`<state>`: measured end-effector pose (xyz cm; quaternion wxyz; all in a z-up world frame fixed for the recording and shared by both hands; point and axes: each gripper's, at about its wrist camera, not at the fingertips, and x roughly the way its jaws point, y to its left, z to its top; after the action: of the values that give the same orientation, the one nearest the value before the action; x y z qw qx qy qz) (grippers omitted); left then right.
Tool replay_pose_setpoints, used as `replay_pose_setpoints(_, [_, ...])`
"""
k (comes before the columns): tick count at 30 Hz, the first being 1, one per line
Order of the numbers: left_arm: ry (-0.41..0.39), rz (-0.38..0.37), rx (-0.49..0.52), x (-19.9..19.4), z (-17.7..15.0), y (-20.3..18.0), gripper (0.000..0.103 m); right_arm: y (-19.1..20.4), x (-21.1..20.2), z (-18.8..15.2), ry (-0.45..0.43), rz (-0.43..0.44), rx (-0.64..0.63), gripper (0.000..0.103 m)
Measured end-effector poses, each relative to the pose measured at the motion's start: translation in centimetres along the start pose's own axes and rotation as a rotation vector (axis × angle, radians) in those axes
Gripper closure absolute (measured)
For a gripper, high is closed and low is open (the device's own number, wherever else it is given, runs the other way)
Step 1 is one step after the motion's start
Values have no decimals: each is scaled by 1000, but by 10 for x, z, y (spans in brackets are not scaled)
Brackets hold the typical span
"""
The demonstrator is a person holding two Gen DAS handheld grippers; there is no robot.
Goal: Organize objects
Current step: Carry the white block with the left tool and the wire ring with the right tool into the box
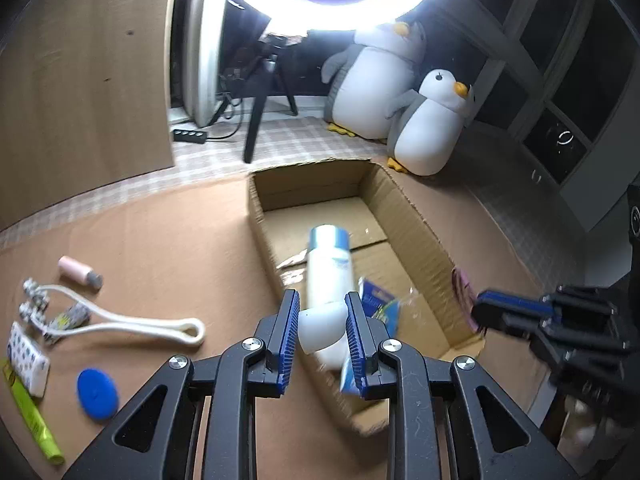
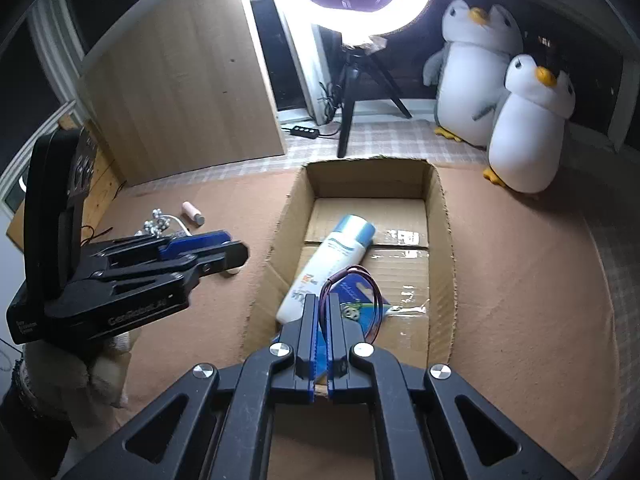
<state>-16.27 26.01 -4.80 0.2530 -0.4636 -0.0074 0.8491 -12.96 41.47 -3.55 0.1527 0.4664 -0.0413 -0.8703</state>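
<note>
Left wrist view: left gripper (image 1: 322,300) is closed down to a slim gap and grips nothing. The white bottle (image 1: 328,272) seen through the gap lies on the floor of the cardboard box (image 1: 408,216), blue cap toward the far wall. A blue packet (image 1: 378,300) lies just beside it. The near left box wall sits right under the fingers.

On the brown mat (image 1: 180,240) to the left, all outside the box, are:
- a pink tube (image 1: 78,270)
- a white roller (image 1: 132,322) with metal balls
- a tissue pack (image 1: 28,356)
- a green tube (image 1: 32,420)
- a blue lid (image 1: 98,392)

Right gripper (image 1: 480,306) comes in from the right at the box's right rim, clamped on a maroon loop (image 1: 462,292), which is blurred here. Beyond the box are the tripod (image 1: 260,120), the ring light (image 1: 360,4) and two plush penguins (image 1: 430,128), well apart from both grippers. The far half of the box is bare.

Right wrist view: right gripper (image 2: 323,300) has its jaws pressed together on the thin maroon loop (image 2: 356,276), above the near end of the box (image 2: 440,240). The bottle (image 2: 332,256) lies slantwise below, with the packet (image 2: 360,300) under the loop. Left gripper (image 2: 232,246) hangs left of the box over the mat, fingers nearly touching and holding nothing, near the roller and the pink tube (image 2: 192,212). Bare mat lies right of the box. A penguin (image 2: 528,132) stands at the far right corner.
</note>
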Motion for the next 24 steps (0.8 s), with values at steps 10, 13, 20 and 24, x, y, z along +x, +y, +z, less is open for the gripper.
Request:
replay_pose_setpoints(10, [3,15,49,20,19,-25,72,-19,15,-3,29,10,28,100])
replay_pose_setpoints(13, [-2,29,56,20,21,-24,43,-14,21,-5,72,40,-4,92])
replay_pose_setpoints(20, [-24,56,29,15,18,-8,22,-1,20,-11,40,-22,-55,32])
replay_pose_setpoints(24, [-28,60,22,11,16,-3,22,2,21,-8,35,-30,-49,32])
